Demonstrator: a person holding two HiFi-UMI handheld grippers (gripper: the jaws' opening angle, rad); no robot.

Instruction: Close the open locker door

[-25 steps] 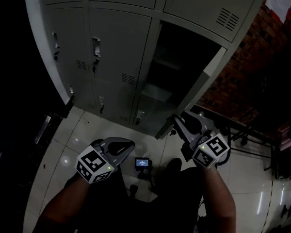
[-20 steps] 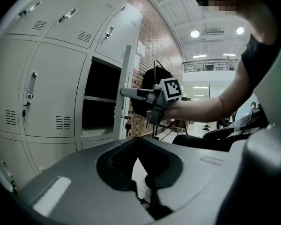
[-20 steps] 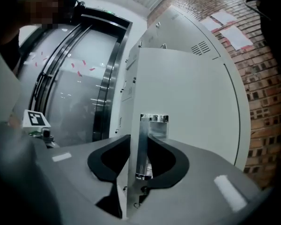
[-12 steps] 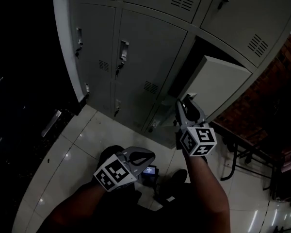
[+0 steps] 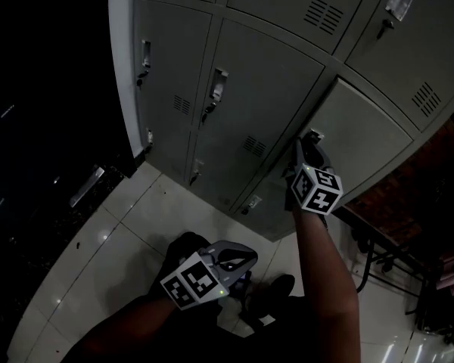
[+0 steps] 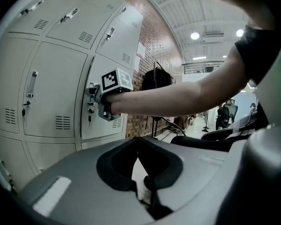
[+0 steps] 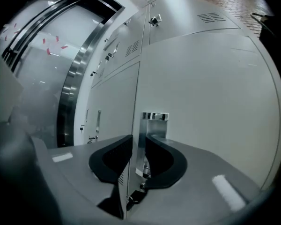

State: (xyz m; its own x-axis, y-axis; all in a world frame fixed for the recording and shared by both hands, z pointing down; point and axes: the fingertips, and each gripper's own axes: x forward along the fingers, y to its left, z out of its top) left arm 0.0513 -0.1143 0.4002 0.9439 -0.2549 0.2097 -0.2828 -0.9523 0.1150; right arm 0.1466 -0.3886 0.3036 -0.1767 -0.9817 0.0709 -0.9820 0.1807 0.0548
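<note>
The locker door (image 5: 363,138) is seen swung almost flush into the right-hand column of the locker bank (image 5: 265,89), one row above the bank's lowest tier. Whether it is fully seated cannot be told; a thin dark seam is shown along its free edge in the right gripper view. The metal handle (image 7: 154,120) is mounted on that free edge, the side nearer the bank's middle. The right gripper (image 5: 309,144) is held against the bank's front there on an outstretched arm, presumably so that the push is applied farthest from the hinges. Its jaws are closing, with the handle plate and door edge framed between them. No firm clamp by the pads is shown, so this claw is judged not yet clenched on the handle.

Well down from the bank's front, the left gripper (image 5: 234,259) is kept low over the tiled floor (image 5: 113,233). Its jaws are drawn together on nothing, evidently parked clear because one hand suffices. Past the bank's right end, a brick wall (image 5: 408,203) is visible.
</note>
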